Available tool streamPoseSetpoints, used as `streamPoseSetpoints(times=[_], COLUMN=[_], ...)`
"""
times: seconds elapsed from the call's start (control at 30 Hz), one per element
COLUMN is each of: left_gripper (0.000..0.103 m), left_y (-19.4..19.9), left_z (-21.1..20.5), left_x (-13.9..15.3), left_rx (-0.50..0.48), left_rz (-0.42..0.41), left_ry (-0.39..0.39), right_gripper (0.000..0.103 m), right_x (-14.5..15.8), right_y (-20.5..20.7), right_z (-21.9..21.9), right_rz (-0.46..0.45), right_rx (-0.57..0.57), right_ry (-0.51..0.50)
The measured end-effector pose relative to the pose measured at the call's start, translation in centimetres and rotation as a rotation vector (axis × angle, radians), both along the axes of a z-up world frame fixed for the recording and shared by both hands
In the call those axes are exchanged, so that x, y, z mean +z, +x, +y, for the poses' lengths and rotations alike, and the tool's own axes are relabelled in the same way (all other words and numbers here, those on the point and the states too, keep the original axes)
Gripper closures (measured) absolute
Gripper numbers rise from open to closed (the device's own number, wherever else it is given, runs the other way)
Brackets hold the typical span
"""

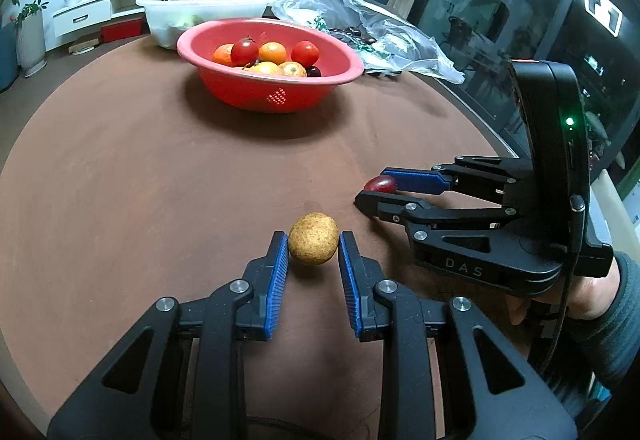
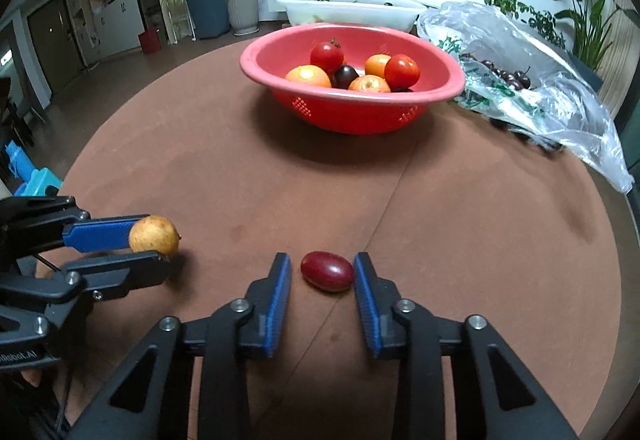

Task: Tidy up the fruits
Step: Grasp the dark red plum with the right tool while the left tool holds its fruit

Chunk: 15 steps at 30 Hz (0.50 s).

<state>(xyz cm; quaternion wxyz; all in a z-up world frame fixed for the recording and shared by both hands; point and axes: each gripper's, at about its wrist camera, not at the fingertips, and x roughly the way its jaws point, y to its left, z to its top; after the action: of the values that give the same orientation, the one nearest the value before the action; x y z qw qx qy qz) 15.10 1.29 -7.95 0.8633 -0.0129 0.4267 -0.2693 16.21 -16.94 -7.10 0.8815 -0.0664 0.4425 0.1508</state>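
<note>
L gripper [image 1: 313, 245] tilted down, clamping yellow fruit [image 1: 313, 244]

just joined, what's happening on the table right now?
A person is sorting fruit with a handheld gripper in each hand. The left gripper is shut on a small yellow-brown fruit. The right gripper has its fingers around a small red oval fruit on the brown table; a gap shows on one side, so it isn't gripped yet. The red bowl behind already holds tomatoes and oranges.
</note>
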Motion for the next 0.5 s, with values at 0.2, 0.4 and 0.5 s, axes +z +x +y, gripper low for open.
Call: streamPoseSetpoints(times=[0.2,0.4,0.5], left_gripper=[0.079,0.079,0.079], left_y=[0.0,0.0,0.2], left_z=[0.1,0.2,0.5], left_x=[0.0,0.1,0.2], left_rx=[0.007,0.010,0.019], left_rz=[-0.002,-0.005,-0.007], left_ry=[0.001,0.003,-0.005], right_gripper=[0.075,0.076,0.076], right_x=[0.1,0.6,1.3], right_y=[-0.2,-0.6,-0.8], right_z=[-0.2,-0.5,-1.1], right_rz=[0.001,-0.001,-0.008], right_rx=[-0.008,-0.015,-0.027], right_ry=[0.001,0.034,0.070])
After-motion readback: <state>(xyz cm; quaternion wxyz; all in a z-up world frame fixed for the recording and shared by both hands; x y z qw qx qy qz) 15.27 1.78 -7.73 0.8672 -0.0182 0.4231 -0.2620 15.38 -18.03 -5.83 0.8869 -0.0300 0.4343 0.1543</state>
